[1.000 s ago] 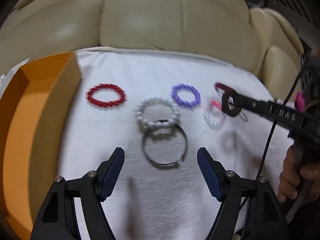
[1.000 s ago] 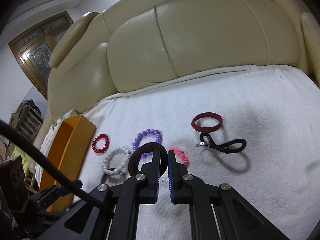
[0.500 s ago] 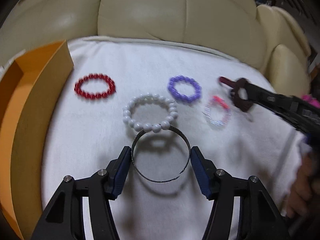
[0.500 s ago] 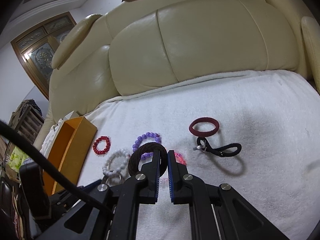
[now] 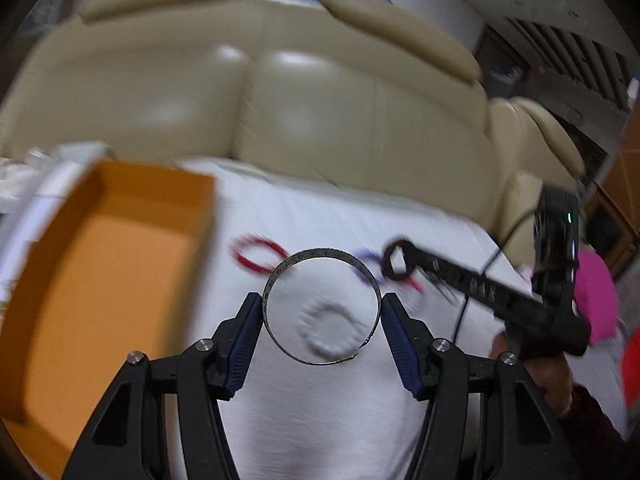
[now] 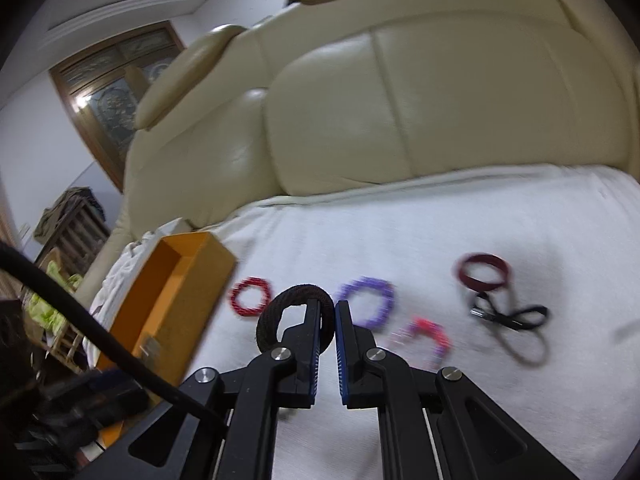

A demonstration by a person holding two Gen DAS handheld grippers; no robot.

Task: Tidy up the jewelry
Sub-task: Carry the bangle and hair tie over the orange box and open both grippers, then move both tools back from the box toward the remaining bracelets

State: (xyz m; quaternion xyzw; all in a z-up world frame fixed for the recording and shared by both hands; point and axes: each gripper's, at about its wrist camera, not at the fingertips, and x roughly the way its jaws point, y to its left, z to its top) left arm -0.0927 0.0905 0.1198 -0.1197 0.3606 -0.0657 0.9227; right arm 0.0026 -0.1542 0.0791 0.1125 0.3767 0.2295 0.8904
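We see the left gripper pinching a metal bangle by its sides, lifted over the white towel beside the orange box. Our right gripper is clamped on a brown hair tie; beaded bracelets stay on the towel.

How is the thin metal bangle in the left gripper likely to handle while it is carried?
Held across its width, the metal bangle keeps its round shape, so it is probably stiff. Its open ends suggest some spring under squeeze. The smooth band could slip between the left gripper pads.
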